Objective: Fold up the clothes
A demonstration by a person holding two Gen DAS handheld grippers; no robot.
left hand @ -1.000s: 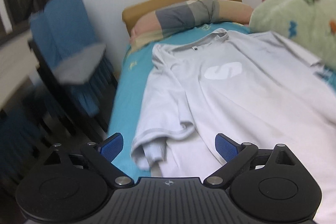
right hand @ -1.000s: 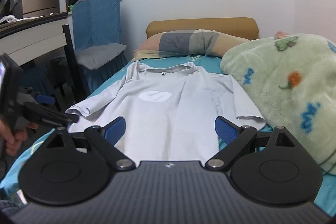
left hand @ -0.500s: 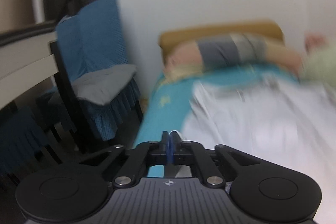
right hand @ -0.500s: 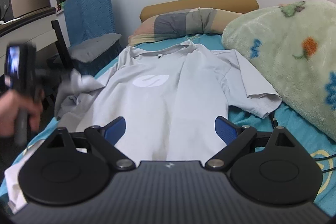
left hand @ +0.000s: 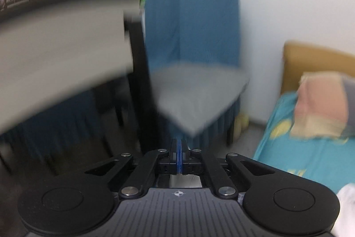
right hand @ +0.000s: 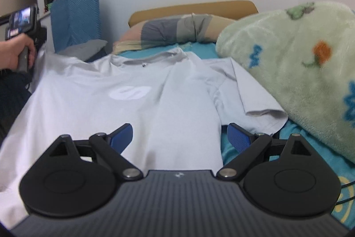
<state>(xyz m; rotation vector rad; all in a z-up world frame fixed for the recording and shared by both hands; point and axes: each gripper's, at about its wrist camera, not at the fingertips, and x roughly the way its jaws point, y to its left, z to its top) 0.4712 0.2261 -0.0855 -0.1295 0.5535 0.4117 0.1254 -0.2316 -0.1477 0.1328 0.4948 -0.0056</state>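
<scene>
Soft, even indoor light, no harsh shadows or glare.
Left wrist view is badly motion-smeared: the blue chair (left hand: 199, 41) and pillow (left hand: 319, 103) are mush. Right wrist view is mostly sharp on the grey shirt (right hand: 133, 90), with fisheye bending and dark corners.

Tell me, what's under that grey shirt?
The shirt lies on a teal bedsheet, which shows beside its right sleeve. Whatever lies beneath its middle is covered. The green blanket overlaps the sleeve's far edge.

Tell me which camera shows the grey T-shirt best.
The right wrist view: the grey T-shirt lies spread on the bed, logo and collar visible. The left wrist view, blurred, shows only a white scrap at its lower right edge, probably the shirt.
</scene>
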